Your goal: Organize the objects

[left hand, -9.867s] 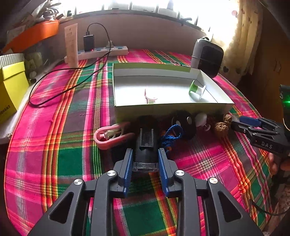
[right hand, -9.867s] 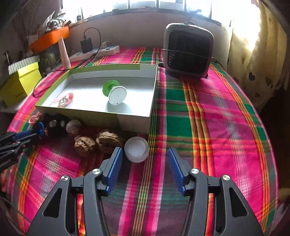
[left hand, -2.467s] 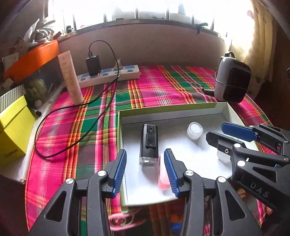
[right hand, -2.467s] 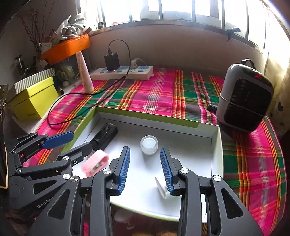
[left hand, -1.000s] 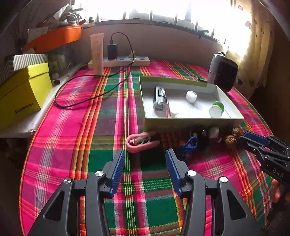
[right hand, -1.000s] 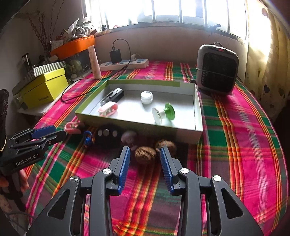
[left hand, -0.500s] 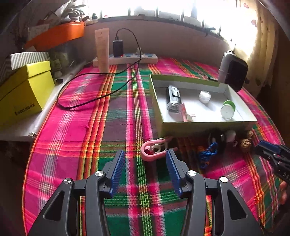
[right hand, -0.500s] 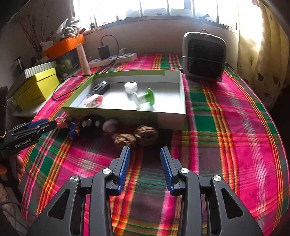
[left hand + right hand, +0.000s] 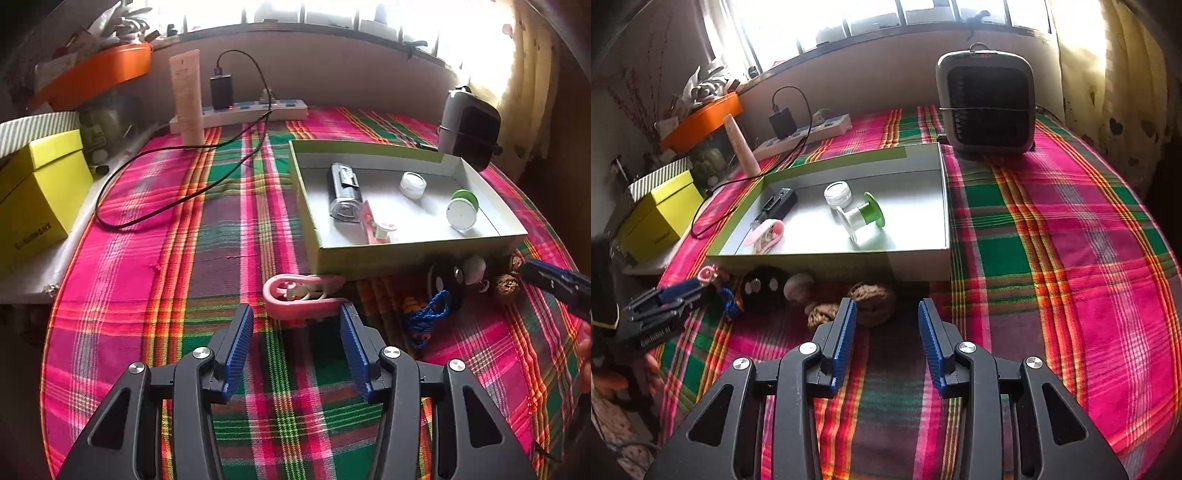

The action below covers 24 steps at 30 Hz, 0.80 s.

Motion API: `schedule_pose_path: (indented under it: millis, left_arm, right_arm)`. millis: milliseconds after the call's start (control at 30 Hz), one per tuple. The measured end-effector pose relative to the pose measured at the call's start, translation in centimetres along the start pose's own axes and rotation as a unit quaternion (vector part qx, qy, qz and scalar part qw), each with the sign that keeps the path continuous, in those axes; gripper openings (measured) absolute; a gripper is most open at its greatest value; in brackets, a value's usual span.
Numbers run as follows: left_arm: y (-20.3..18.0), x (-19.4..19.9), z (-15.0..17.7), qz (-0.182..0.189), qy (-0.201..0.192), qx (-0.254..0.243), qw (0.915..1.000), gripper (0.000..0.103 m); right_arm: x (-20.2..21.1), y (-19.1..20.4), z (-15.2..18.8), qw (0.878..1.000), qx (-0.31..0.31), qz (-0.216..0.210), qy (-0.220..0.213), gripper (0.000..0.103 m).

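A shallow green-and-white box (image 9: pixel 417 254) (image 9: pixel 923 264) holds a black device (image 9: pixel 344 192), a white jar (image 9: pixel 412 184), a green-and-white spool (image 9: pixel 461 210) and a pink clip (image 9: pixel 373 225). In front of it on the plaid cloth lie a pink clip (image 9: pixel 299 295), a blue cord (image 9: pixel 424 314), a black round toy (image 9: pixel 762 284), a small mushroom-like piece (image 9: pixel 798 286) and two walnuts (image 9: pixel 871 297). My left gripper (image 9: pixel 295 332) is open and empty just short of the pink clip. My right gripper (image 9: pixel 886 325) is open and empty, just behind the walnuts.
A small heater (image 9: pixel 986 107) stands behind the box on the right. A power strip (image 9: pixel 240 110) with a charger and cable, a cream tube (image 9: pixel 186 99), a yellow box (image 9: pixel 37 195) and an orange tray (image 9: pixel 96 74) are at the back left.
Both grippers left the box, pulled back to the near side and now come in low, the left toward the pink clip, the right toward the walnuts. The black device and white jar stay in the box.
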State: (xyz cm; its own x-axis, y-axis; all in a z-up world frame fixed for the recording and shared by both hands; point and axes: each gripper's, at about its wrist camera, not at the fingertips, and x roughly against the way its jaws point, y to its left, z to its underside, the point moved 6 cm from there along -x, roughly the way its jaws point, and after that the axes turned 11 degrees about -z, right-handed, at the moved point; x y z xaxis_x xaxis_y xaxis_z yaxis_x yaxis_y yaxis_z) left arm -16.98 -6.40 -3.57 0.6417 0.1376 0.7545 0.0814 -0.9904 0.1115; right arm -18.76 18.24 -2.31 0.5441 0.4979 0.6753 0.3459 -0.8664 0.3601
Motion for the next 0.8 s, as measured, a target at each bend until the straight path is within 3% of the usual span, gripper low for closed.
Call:
schedule_pose_path:
  millis: [500, 800]
  left_arm:
    - [1.0, 0.8, -1.9, 0.014, -0.036, -0.009, 0.9992, 0.05]
    - [0.5, -0.4, -1.9, 0.031, -0.02, -0.01, 0.9993, 0.05]
  right_arm:
    - [-1.7, 0.5, -0.8, 1.0, -0.001, -0.007, 0.012, 0.036]
    - [-2.5, 0.1, -0.8, 1.0, -0.005, 0.004, 0.02, 0.036]
